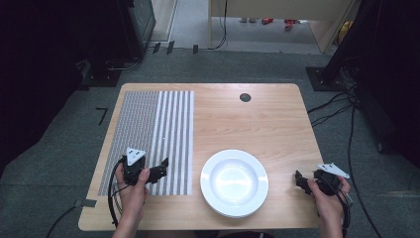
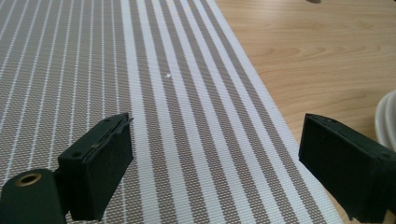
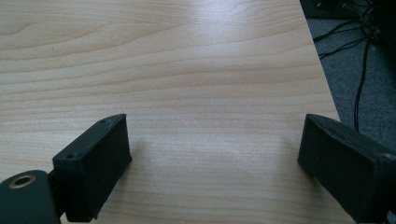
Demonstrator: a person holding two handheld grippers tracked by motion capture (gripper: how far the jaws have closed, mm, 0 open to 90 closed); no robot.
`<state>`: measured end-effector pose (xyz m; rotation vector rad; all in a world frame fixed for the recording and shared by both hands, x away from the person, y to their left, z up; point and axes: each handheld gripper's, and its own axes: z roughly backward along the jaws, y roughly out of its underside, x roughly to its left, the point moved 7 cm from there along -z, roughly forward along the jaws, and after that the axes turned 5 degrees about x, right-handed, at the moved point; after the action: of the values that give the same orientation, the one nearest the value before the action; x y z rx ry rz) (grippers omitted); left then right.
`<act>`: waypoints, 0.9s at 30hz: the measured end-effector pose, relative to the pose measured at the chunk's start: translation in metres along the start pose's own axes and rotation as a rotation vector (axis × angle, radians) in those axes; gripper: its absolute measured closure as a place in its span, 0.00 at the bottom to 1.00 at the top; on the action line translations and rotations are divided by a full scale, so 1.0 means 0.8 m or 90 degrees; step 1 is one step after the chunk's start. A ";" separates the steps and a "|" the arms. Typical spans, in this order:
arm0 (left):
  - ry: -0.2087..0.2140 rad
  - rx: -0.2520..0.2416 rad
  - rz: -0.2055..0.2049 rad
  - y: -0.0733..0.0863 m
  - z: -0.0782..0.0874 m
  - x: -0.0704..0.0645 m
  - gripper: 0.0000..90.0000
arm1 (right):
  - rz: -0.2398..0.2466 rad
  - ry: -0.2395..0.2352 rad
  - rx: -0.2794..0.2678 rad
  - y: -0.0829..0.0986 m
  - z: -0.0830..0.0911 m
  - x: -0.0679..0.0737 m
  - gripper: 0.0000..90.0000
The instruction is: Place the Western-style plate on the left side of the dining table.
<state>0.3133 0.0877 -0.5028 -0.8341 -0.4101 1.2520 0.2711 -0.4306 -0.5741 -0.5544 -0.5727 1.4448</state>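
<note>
Here, hovering low at the frame's bottom: left gripper (image 1: pixel 157 172) over the striped mat (image 1: pixel 148 129), right gripper (image 1: pixel 300 180) over bare table (image 1: pixel 257 119), jaws gaping wide, empty, probably readying for the white plate (image 1: pixel 234 183) lying between, lower centre.

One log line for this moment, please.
left tool open over mat | right tool open over table | plate empty
</note>
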 end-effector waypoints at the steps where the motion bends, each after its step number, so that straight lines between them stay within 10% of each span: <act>1: 0.000 0.000 0.000 0.000 0.000 0.000 0.11 | 0.000 0.000 0.000 0.000 0.000 0.000 0.09; 13: 0.028 0.015 -0.020 0.010 -0.009 -0.031 0.11 | -0.009 -0.005 0.013 0.000 0.001 0.001 0.07; 16: 0.037 0.020 -0.025 0.013 -0.011 -0.039 0.11 | -0.044 -0.043 -0.010 -0.008 0.010 0.004 0.08; 27: 0.047 0.026 -0.031 0.016 -0.014 -0.048 0.11 | -0.053 -0.037 -0.076 -0.021 0.031 0.011 0.08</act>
<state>0.3009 0.0488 -0.5135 -0.8285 -0.3421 1.1772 0.2672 -0.4221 -0.5441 -0.5782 -0.7239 1.3579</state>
